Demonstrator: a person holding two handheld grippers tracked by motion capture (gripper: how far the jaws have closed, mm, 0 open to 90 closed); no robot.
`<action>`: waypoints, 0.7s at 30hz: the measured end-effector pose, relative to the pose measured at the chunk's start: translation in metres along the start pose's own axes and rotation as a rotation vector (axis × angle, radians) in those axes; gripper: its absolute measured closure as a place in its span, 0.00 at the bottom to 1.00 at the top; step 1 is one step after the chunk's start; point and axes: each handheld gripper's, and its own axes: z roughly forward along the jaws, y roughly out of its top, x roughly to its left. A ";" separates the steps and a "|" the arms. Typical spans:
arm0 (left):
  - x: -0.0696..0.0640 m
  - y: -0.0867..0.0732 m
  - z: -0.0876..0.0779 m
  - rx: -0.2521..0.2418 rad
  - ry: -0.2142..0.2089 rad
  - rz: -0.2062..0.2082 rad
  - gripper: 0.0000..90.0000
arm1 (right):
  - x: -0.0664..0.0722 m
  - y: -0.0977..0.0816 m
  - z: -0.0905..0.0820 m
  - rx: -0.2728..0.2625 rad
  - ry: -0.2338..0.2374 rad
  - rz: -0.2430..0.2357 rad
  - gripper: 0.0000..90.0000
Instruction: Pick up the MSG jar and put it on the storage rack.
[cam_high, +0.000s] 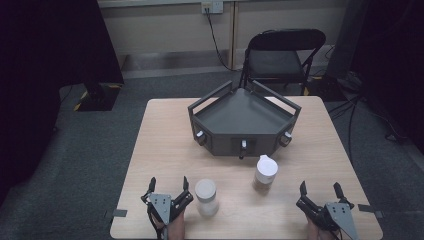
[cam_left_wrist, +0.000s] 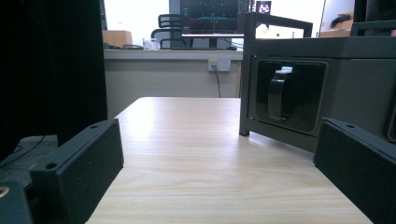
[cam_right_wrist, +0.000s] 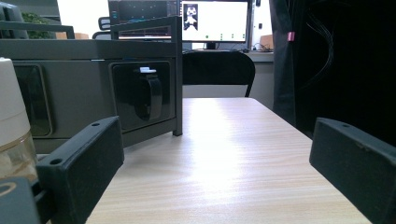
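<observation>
My left gripper (cam_high: 169, 184) rests at the table's near left edge, open, with bare wood between its jaws in the left gripper view (cam_left_wrist: 219, 172). Just right of it stands a frosted jar (cam_high: 206, 197) with a flat lid. A clear bottle (cam_high: 265, 173) with a white spouted cap stands nearer the middle; its cap edge (cam_right_wrist: 10, 107) shows at the left of the right gripper view. My right gripper (cam_high: 320, 188) sits open at the near right edge, nothing between its jaws (cam_right_wrist: 215, 172).
A dark grey angled tray unit (cam_high: 243, 118) with handles and front knobs (cam_left_wrist: 279, 95) occupies the table's far middle. A black folding chair (cam_high: 281, 57) stands behind the table. Dark curtains hang at both sides.
</observation>
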 end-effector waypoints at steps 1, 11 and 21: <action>0.000 0.000 0.000 -0.002 -0.002 0.001 0.01 | 0.000 0.000 0.000 0.000 0.000 0.000 0.02; -0.001 0.000 0.000 -0.003 0.004 -0.001 0.00 | 0.000 0.000 0.000 0.000 -0.001 0.000 0.02; 0.006 0.003 0.002 0.014 -0.013 -0.045 0.00 | 0.000 0.000 0.000 0.000 -0.001 0.000 0.02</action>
